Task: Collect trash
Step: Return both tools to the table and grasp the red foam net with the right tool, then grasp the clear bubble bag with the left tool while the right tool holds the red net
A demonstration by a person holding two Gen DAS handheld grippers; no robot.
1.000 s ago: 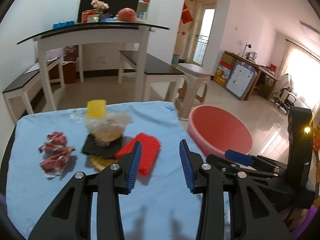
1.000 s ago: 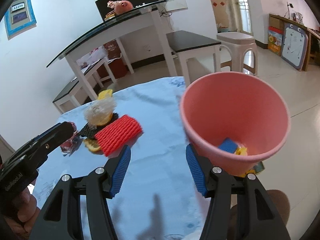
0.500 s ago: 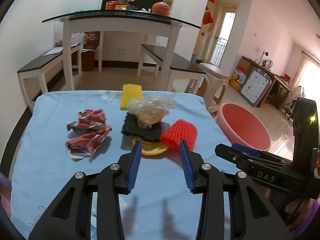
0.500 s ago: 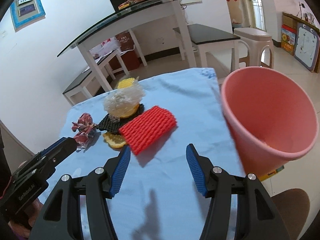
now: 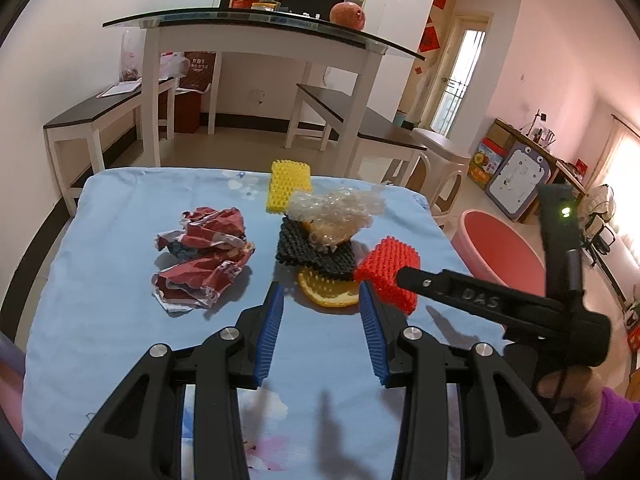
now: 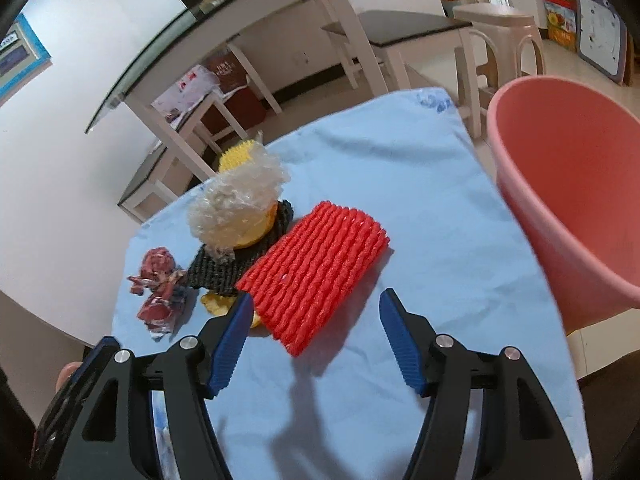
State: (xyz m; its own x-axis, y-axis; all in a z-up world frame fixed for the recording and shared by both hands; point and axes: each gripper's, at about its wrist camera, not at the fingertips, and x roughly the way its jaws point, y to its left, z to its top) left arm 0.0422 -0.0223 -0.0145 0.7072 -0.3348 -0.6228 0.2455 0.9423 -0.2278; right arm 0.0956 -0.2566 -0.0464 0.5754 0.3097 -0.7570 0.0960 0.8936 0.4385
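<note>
Three foam nets, one wrapper, one bucket

Red net (image 6: 316, 268) lies mid-frame before the right gripper (image 6: 316, 336), jaws widening, empty; left gripper (image 5: 320, 334) spread, empty. Pink bucket (image 6: 568, 184) sits past the cloth's (image 6: 400, 152) right edge.

So the black foam net (image 5: 316, 254) is covering most of the orange slice (image 5: 328, 294), only its near edge is peeking out. The clear plastic wad (image 5: 336, 216) is sitting over another orange piece and hiding the yellow foam net's (image 5: 289, 184) near end. From the right wrist view the pink bucket (image 6: 576, 200) is getting cut off by the picture's edge, so what's inside isn't showing. The right gripper's arm is crossing the red foam net (image 5: 386, 276) in the left view. The stuff on the glass table (image 5: 256, 28) is too small to tell.
</note>
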